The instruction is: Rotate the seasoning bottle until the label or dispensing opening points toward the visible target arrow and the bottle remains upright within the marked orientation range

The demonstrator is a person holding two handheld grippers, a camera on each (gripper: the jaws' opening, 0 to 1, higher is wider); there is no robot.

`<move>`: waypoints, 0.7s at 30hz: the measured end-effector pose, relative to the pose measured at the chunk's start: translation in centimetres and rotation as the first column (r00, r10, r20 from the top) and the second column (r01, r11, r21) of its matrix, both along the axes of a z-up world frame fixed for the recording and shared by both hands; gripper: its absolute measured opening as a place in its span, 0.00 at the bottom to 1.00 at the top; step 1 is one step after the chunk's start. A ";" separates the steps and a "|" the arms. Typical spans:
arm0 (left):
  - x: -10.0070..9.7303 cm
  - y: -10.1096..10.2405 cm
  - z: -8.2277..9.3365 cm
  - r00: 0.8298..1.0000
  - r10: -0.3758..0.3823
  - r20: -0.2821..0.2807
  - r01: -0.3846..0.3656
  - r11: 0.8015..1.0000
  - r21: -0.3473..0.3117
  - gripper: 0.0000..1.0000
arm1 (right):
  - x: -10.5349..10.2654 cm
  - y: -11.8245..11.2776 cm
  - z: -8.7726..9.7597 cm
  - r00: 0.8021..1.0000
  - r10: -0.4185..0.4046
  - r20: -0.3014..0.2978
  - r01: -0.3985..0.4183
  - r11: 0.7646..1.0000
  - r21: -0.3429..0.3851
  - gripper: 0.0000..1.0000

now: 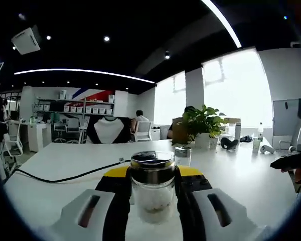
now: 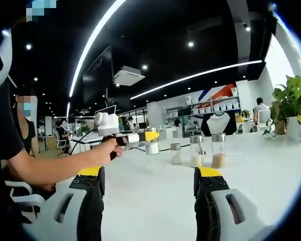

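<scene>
In the left gripper view, the left tongs [image 1: 152,193] are clenched on the clear glass seasoning bottle with a shiny metal cap [image 1: 152,186]. The bottle sits dead centre between the two black, yellow-tipped jaws, which press its glass wall from either side. Its long axis stands upright, square to the white counter [image 1: 65,160], with a little pale seasoning in the bottom. No label, opening or target arrow can be made out from here, so I cannot tell how far it still has to turn. A black cable [image 1: 65,176] trails across the counter to the left, and a green potted plant [image 1: 203,125] stands well beyond.

In the right gripper view, the right tongs [image 2: 150,201] hang released, jaws wide apart with only bare counter between them. Further off, a person's hand [image 2: 106,149] holds the left tongs around the same bottle, well apart from the right tongs. Three more glass shakers [image 2: 198,150] stand in a row beside it.

The turn, I judge, belongs to the left hand: a twist about the bottle's vertical axis, kept level so it does not tip.
</scene>
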State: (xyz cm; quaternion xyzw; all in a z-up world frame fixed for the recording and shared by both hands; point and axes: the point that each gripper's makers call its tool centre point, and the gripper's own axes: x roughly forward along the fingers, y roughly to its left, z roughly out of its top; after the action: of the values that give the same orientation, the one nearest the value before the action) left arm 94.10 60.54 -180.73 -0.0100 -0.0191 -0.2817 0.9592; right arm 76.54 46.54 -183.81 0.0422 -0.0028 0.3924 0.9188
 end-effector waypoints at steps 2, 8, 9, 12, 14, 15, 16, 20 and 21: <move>-0.6 -0.2 0.2 1.000 -0.009 -0.012 0.009 1.000 -0.002 0.35 | 0.1 0.2 -0.2 1.000 0.003 0.001 -0.003 1.000 -0.010 0.71; -4.3 -2.5 1.0 0.985 -0.170 0.019 0.170 0.985 0.006 0.35 | 0.2 1.4 -0.4 0.998 0.060 -0.018 -0.060 0.998 -0.016 0.67; -5.0 -3.0 0.9 0.978 -0.206 0.000 0.206 0.978 -0.015 0.35 | 0.2 1.6 -0.5 0.998 0.066 -0.013 -0.066 0.997 -0.031 0.67; -7.6 -4.6 1.1 0.945 -0.327 0.003 0.327 0.942 -0.076 0.35 | -0.2 2.8 -0.9 0.993 0.109 0.055 -0.098 0.981 -0.166 0.69; -9.3 -5.6 0.7 0.926 -0.377 0.008 0.377 0.926 -0.024 0.35 | -0.3 3.2 -1.1 0.992 0.107 0.061 -0.094 0.978 -0.186 0.68; -9.7 -5.8 0.6 0.923 -0.384 0.008 0.384 0.923 -0.009 0.35 | -0.3 3.4 -1.2 0.993 0.106 0.057 -0.094 0.978 -0.186 0.67; -10.2 -6.1 0.6 0.924 -0.382 0.002 0.382 0.924 -0.021 0.35 | -0.3 3.5 -1.3 0.992 0.110 0.057 -0.098 0.977 -0.188 0.67; -11.6 -6.8 0.4 0.912 -0.409 -0.007 0.409 0.912 -0.038 0.35 | -0.3 3.9 -1.8 0.992 0.116 0.045 -0.105 0.976 -0.190 0.67; -11.9 -7.0 0.4 0.910 -0.414 -0.006 0.414 0.910 -0.038 0.35 | -0.3 3.9 -1.8 0.992 0.116 0.046 -0.105 0.976 -0.191 0.66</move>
State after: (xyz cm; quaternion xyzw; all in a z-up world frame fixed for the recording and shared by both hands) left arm 82.19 53.57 -180.37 -0.0330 -0.0148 -0.4780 0.8776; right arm 76.19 50.43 -185.62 -0.0560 0.0105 0.4424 0.8950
